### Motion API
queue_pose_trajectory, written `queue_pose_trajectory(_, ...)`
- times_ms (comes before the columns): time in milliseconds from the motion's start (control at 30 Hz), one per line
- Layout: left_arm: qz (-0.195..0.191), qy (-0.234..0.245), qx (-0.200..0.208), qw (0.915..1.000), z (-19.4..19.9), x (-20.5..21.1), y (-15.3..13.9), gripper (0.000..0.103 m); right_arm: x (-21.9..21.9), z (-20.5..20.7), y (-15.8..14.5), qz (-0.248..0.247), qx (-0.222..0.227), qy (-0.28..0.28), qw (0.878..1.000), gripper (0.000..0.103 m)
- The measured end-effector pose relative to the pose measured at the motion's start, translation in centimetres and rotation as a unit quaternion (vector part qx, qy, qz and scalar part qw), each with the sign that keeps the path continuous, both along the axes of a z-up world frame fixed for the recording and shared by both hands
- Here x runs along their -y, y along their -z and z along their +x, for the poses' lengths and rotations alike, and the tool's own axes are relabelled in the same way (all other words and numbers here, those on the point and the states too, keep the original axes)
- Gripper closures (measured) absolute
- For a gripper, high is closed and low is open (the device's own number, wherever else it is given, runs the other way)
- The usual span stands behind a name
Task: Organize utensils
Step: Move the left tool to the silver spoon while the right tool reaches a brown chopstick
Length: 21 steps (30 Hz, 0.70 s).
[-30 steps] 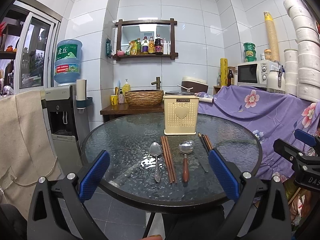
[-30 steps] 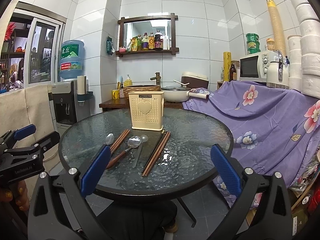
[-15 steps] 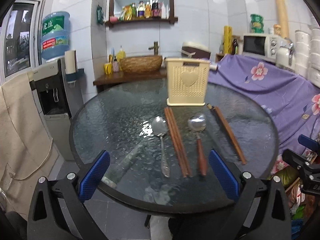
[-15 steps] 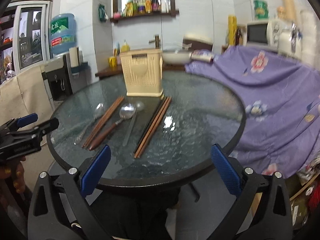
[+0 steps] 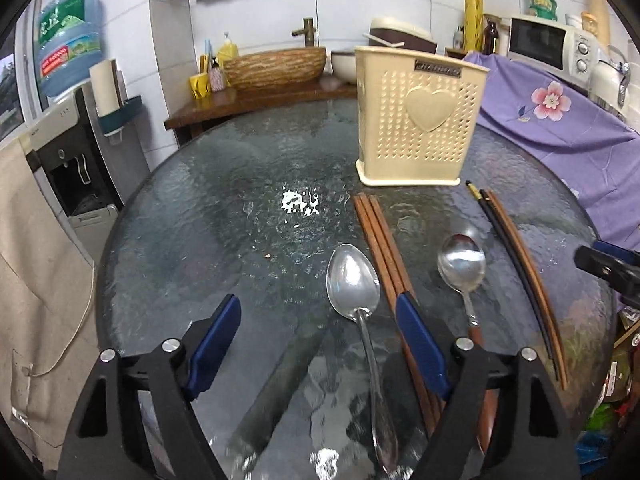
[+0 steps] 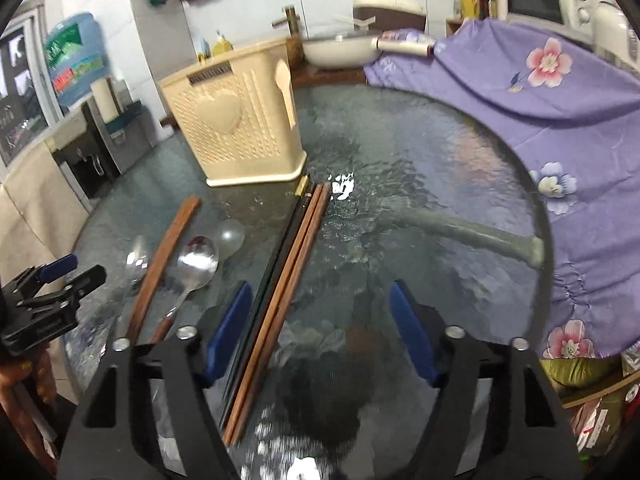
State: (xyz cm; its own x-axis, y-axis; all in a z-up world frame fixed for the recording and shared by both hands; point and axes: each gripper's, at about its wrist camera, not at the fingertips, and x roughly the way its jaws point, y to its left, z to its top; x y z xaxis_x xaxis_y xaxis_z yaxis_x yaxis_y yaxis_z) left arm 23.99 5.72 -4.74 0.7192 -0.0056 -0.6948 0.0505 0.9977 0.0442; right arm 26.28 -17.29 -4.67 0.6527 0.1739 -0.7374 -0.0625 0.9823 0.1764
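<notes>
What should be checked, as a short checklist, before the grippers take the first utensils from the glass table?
1. Left gripper free to grasp: ok. Jaws have just been closing but are open, and the steel spoon lies between them untouched.
2. Right gripper free to grasp: ok. Jaws have just been closing, still open, nothing pressed.
3. Right gripper lined up on the chopsticks: not ok. They lie under its left finger, not centred.
4. Holder upright on the table: ok.
5. Holder compartments free inside: cannot tell, the inside is hidden.
6. Utensils lying apart: not ok. The spoon's bowl lies close against the brown chopsticks.
</notes>
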Motion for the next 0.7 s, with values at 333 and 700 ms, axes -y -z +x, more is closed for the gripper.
queue_pose_trajectory(333, -0.013, 0.002, -0.034, 0.9993, 2.0, -0.3, 1.6, 0.027, -1.0, 5.5, 2.5, 0.0, -0.06, 0.005, 0.998, 0.05)
queue_pose_trajectory(700, -0.008, 0.004, -0.042, 0.9991, 2.5, 0.1, 2.1, 0.027, -1.6, 7.1, 3.0, -0.038, -0.07, 0.011, 0.997, 0.06)
